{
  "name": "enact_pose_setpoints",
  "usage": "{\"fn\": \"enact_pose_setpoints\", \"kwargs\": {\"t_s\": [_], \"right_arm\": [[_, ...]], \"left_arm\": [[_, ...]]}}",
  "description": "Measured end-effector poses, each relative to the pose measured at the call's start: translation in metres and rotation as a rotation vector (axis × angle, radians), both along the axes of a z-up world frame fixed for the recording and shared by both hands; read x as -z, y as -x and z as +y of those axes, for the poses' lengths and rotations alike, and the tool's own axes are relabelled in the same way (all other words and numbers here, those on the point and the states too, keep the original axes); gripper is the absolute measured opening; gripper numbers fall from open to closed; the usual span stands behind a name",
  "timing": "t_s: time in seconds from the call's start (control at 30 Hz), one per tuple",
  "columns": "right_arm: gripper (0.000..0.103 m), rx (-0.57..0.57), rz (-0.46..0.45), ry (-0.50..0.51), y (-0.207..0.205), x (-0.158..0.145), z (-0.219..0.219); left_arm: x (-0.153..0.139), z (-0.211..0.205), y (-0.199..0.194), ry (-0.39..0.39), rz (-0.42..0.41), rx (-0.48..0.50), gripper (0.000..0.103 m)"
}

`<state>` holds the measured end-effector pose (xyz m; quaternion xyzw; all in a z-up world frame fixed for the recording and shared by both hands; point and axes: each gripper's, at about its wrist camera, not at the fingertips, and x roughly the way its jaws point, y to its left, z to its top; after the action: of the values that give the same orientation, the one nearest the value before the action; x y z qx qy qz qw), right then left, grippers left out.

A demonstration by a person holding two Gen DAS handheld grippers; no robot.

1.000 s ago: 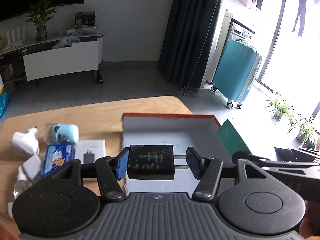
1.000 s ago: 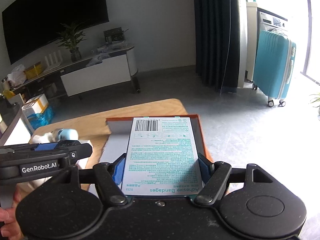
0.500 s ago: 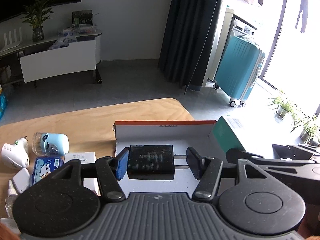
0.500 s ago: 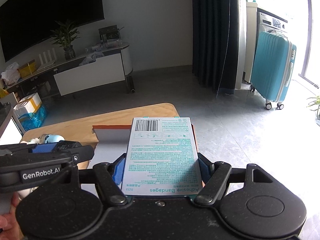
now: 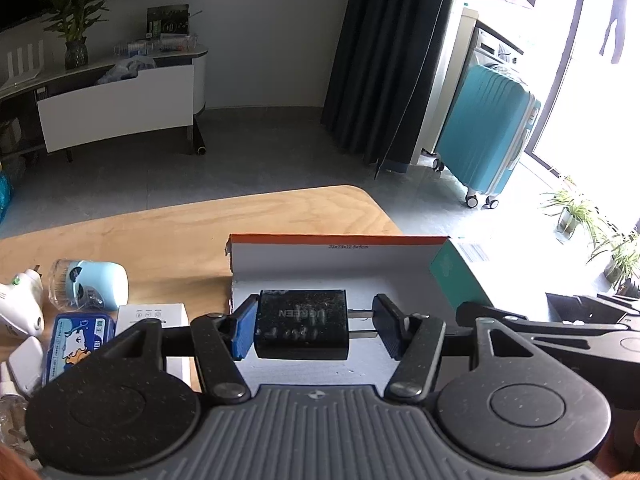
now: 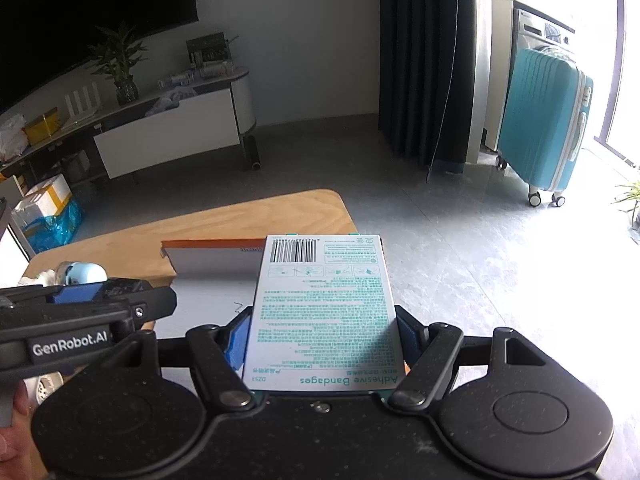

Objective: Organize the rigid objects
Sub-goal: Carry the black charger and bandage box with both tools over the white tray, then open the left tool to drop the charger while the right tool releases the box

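Note:
My left gripper (image 5: 316, 328) is shut on a black wall charger (image 5: 301, 323), one pad on its body and the other on its prong tips. It hangs over the open orange-edged white box (image 5: 340, 258) on the wooden table. My right gripper (image 6: 322, 338) is shut on a white and teal box of adhesive bandages (image 6: 324, 308), held flat above the same open box (image 6: 212, 258). The bandage box (image 5: 456, 270) also shows at the right in the left wrist view, and the left gripper's body (image 6: 80, 316) at the left in the right wrist view.
On the table (image 5: 168, 236) left of the box lie a light blue gadget (image 5: 90, 284), a blue tin (image 5: 76, 344), a small white box (image 5: 154, 316) and white plugs (image 5: 18, 304). The table's rounded far corner (image 6: 328, 204) ends close behind the box. A teal suitcase (image 5: 486, 144) stands on the floor.
Both grippers have moved back towards me with their loads. The open box and table now sit farther off in both views, and the items at the left shifted left.

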<state>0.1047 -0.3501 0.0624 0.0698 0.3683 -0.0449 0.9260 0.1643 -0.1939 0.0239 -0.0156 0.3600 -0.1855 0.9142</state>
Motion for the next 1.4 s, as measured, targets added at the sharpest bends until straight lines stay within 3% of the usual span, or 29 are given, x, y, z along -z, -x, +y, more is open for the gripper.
{"fn": "enact_pose_setpoints", "kwargs": {"t_s": [0.7,1.07,1.2,1.4], "right_arm": [[0.084,0.014,0.015,0.037,-0.024,0.018,0.003],[0.088,0.063,-0.093,0.018,0.016,-0.009,-0.016],[0.089,0.074,-0.094,0.007,0.025,-0.013,-0.017],[0.091,0.061,-0.097,-0.012,0.037,-0.017,-0.008]], "left_arm": [[0.013,-0.004,-0.016,-0.010,0.038,-0.003,0.061],[0.022,-0.022,-0.022,0.031,0.080,0.040,0.061],[0.020,-0.030,-0.016,0.037,0.081,0.065,0.085],[0.010,-0.018,-0.002,0.021,0.085,0.026,0.095]]}}
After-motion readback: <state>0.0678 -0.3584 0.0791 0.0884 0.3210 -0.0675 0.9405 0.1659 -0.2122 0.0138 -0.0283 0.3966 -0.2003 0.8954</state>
